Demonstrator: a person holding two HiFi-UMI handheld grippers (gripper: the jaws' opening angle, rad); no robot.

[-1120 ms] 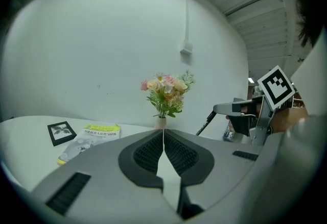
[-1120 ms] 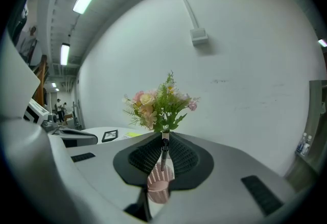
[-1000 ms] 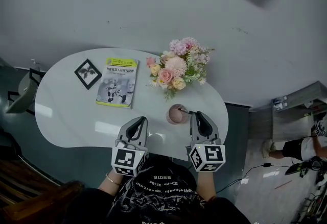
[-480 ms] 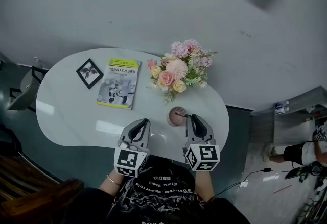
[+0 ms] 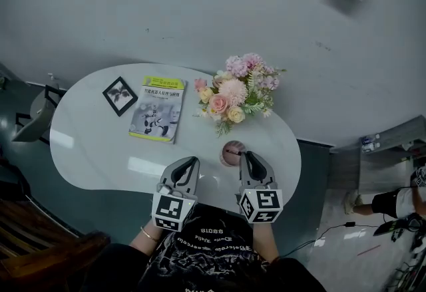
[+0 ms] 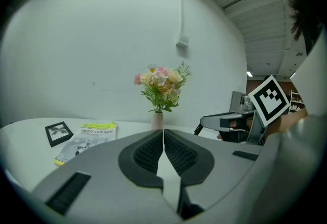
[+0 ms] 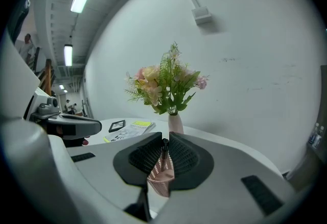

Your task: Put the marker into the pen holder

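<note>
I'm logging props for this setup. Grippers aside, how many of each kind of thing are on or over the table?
Picture frame: 1
Booklet: 1
Flower bouquet in vase: 1
Pink pen holder: 1
Marker: 1
Total: 5

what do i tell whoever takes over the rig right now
Left gripper: shut, empty, over the near edge of the table.
Right gripper: shut on the marker, held upright over the pink pen holder.
Done: marker picked up and lined up with the holder's mouth; how deep its tip sits cannot be told.
Left: lower it in, open the jaws, pull away.
</note>
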